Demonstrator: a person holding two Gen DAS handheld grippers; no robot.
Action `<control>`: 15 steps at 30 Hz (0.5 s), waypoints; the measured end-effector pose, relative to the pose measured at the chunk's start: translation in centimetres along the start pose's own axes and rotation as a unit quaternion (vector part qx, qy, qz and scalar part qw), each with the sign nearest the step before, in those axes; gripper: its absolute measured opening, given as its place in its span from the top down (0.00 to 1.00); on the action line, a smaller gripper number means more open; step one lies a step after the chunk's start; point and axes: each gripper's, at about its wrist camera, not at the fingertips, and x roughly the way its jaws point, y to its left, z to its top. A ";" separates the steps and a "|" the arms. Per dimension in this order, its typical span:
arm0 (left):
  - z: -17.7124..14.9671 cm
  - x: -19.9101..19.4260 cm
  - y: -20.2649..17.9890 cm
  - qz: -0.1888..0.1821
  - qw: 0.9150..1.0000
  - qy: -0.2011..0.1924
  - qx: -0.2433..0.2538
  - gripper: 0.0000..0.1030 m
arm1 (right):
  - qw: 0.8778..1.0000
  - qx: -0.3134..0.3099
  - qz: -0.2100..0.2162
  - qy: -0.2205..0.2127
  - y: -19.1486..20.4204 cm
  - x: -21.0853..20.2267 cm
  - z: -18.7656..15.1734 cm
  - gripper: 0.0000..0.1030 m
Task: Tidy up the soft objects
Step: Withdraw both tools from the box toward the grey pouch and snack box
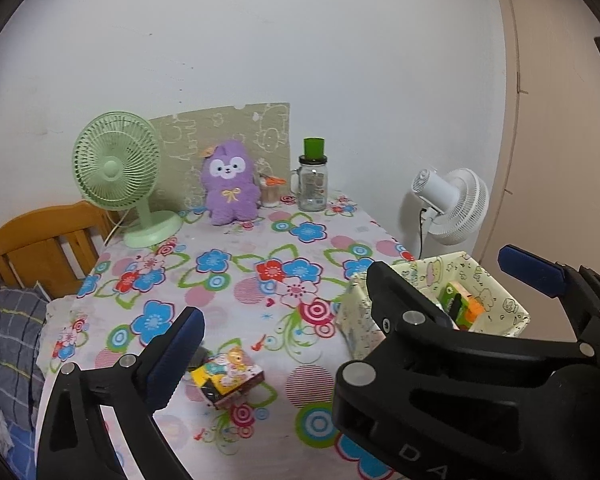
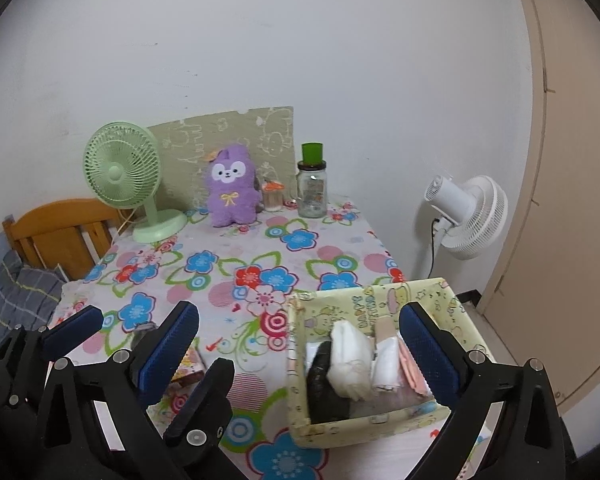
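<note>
Soft goods, i.e. folded white, black and pink cloth bundles (image 2: pixel 350 364), sit packed upright inside a pale-yellow printed fabric box (image 2: pixel 374 418) at the near right of the floral-cloth table (image 2: pixel 260 240); a fuzzy purple plush (image 2: pixel 231 190) stands at the far edge betw. a ribbed green fan (image 2: pixel 126 176) and a glass jar (image 2: pixel 312 192). Left gripper (image 2: pixel 140 330) and right gripper (image 2: pixel 300 352): both jaws spread wide, blue textured pads gripping nothing, the right straddling the box w/o touching it. A small glossy carton (image 1: pixel 230 374) lies by the left pad, partly hidden in the right wrist view.

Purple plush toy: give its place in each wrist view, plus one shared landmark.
Left wrist: purple plush toy upper centre-left, at the table's far edge.
Right wrist: purple plush toy at much the same spot.
Landmark: the green fan stands just left of it in both.
</note>
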 end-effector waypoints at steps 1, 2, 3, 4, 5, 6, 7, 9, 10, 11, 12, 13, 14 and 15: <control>0.0 0.0 0.3 0.001 1.000 0.000 -0.001 0.02 | 1.000 -0.001 0.002 0.000 0.4 0.0 0.0 0.01; -0.1 0.0 0.7 0.002 1.000 0.000 -0.003 0.02 | 1.000 -0.003 0.005 -0.001 0.7 0.0 0.0 0.01; -0.2 -0.1 1.1 0.002 1.000 0.000 -0.005 0.01 | 1.000 -0.005 0.009 -0.001 1.2 0.0 0.0 0.01; -0.2 0.0 1.4 0.004 1.000 0.000 -0.006 0.01 | 1.000 -0.008 0.010 -0.001 1.5 0.0 0.0 0.01; -0.3 0.0 1.7 0.006 1.000 0.000 -0.007 0.01 | 1.000 -0.011 0.012 -0.002 2.0 0.1 0.0 0.00; -0.4 0.0 2.1 0.008 1.000 0.000 -0.009 0.01 | 1.000 -0.012 0.013 -0.001 2.4 0.2 -0.1 0.00; -0.5 0.0 2.4 0.010 1.000 0.000 -0.010 0.01 | 1.000 -0.013 0.015 0.000 2.7 0.3 -0.1 0.00; -0.6 0.0 3.0 0.014 1.000 -0.001 -0.011 0.01 | 1.000 -0.014 0.019 0.001 3.5 0.6 -0.1 0.00; -0.7 0.0 3.3 0.016 1.000 -0.002 -0.012 0.01 | 1.000 -0.015 0.022 0.002 3.8 0.7 -0.1 0.00; -0.7 0.0 3.7 0.018 1.000 -0.003 -0.012 0.01 | 1.000 -0.015 0.023 0.003 4.1 0.8 -0.1 0.00; -0.8 0.0 4.0 0.020 1.000 -0.002 -0.013 0.01 | 1.000 -0.015 0.026 0.004 4.5 0.9 -0.1 0.00; -0.9 0.0 4.4 0.021 1.000 -0.002 -0.014 0.01 | 0.999 -0.015 0.028 0.005 4.8 1.1 -0.2 0.00; -1.0 0.1 4.8 0.023 1.000 -0.001 -0.016 0.01 | 0.999 -0.016 0.029 0.006 5.0 1.2 -0.2 0.00; -1.1 0.1 5.1 0.024 1.000 -0.001 -0.017 0.01 | 0.999 -0.016 0.031 0.007 5.4 1.3 -0.3 0.00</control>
